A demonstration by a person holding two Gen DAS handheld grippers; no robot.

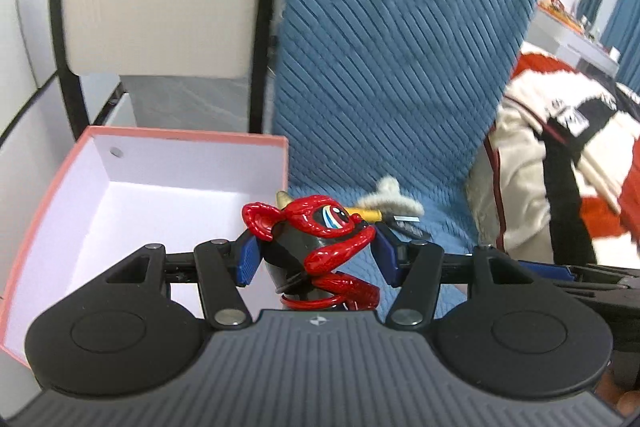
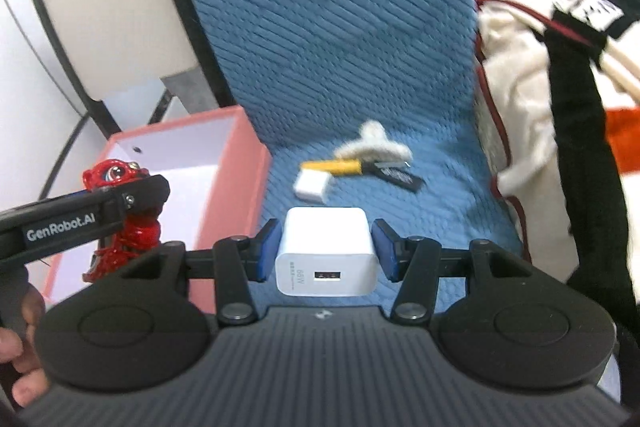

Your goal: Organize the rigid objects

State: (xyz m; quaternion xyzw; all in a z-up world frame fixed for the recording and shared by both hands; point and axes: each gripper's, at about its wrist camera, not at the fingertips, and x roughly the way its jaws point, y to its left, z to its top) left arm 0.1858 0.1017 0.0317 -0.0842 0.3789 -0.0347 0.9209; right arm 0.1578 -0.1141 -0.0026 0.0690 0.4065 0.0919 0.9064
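My left gripper (image 1: 316,259) is shut on a red and black toy figure (image 1: 316,235), held above the blue ribbed cushion (image 1: 400,47) just right of the open pink box (image 1: 180,139) with a white inside. My right gripper (image 2: 326,253) is shut on a white USB charger block (image 2: 326,255), port facing the camera. In the right wrist view the left gripper (image 2: 132,199) with the toy figure (image 2: 116,179) hangs over the pink box (image 2: 240,163). On the cushion (image 2: 320,27) lie a small white cube (image 2: 312,185), a yellow stick (image 2: 340,167), a fluffy white clip (image 2: 372,145) and a black tag (image 2: 398,179).
A beige folding chair (image 2: 112,7) with a black frame stands behind the box. A pile of red, cream and black clothing (image 2: 560,87) lies to the right of the cushion. A hand (image 2: 20,347) shows at the lower left of the right wrist view.
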